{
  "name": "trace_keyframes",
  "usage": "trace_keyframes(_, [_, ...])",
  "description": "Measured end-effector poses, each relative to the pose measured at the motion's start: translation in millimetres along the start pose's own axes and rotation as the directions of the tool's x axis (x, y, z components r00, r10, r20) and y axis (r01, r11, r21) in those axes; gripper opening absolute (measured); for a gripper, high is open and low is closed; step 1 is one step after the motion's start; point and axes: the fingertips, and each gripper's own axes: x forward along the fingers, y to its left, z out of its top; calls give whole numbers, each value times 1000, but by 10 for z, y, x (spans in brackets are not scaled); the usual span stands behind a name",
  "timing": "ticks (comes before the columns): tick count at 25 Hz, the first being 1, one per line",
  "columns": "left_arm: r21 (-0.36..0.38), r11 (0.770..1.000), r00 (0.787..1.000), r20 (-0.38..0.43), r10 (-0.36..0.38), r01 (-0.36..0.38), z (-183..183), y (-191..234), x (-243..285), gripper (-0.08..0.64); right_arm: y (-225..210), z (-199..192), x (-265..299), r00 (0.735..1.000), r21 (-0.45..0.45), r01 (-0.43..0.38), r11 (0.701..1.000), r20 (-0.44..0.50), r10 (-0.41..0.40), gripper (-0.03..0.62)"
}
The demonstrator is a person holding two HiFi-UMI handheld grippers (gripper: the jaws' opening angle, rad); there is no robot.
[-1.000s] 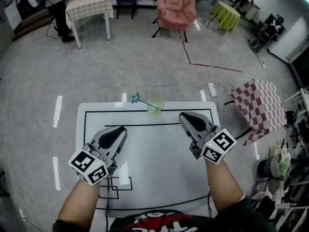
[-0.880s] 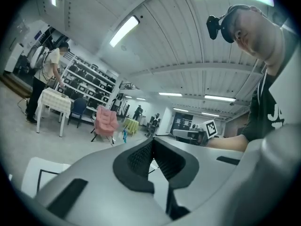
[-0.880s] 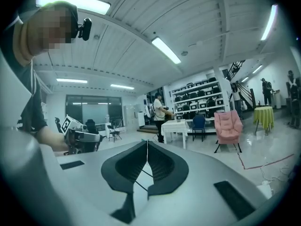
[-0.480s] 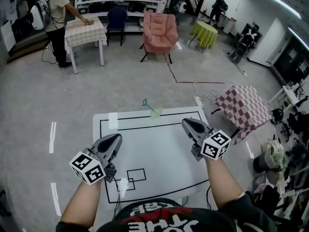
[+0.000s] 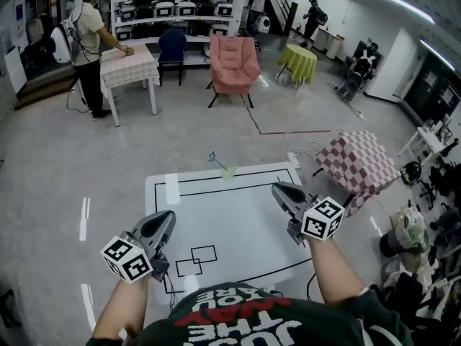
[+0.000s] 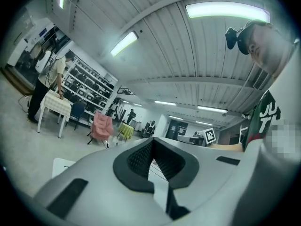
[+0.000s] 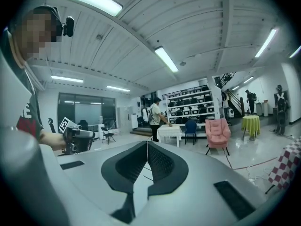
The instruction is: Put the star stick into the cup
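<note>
A pale green cup (image 5: pixel 228 173) stands at the far edge of the white table (image 5: pixel 245 225). The blue star stick (image 5: pixel 215 157) leans out of it to the upper left. My left gripper (image 5: pixel 165 219) hangs over the table's near left part, shut and holding nothing. My right gripper (image 5: pixel 279 190) is over the right side, also shut and holding nothing. Both are well short of the cup. In the left gripper view the jaws (image 6: pixel 152 144) meet at their tips. In the right gripper view the jaws (image 7: pixel 147 144) touch too, and the cup shows in neither view.
Black lines and small rectangles (image 5: pixel 196 259) mark the table. A red-checked stool (image 5: pixel 353 161) stands to the right, with cables on the floor beside it. Further back are a pink armchair (image 5: pixel 234 60), a green table (image 5: pixel 297 60) and a person (image 5: pixel 90 42) at a checked table (image 5: pixel 130 60).
The head view has lifted and the table looks smaller. Both grippers have drawn back toward the near edge. The stick stays in the cup.
</note>
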Motion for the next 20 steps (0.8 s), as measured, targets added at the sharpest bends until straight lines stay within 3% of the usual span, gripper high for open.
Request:
trace_keyframes(6, [27,999,999,-12,31,-30,-89,-470,68,8,-90,-13,-451,998,21,-63,998,22,63,34])
trace_keyframes(20, [-46,978,979,7,203,-203,-803,-1465,474,8,-201,-354,-1325,962,25,-272,962,5,272,34])
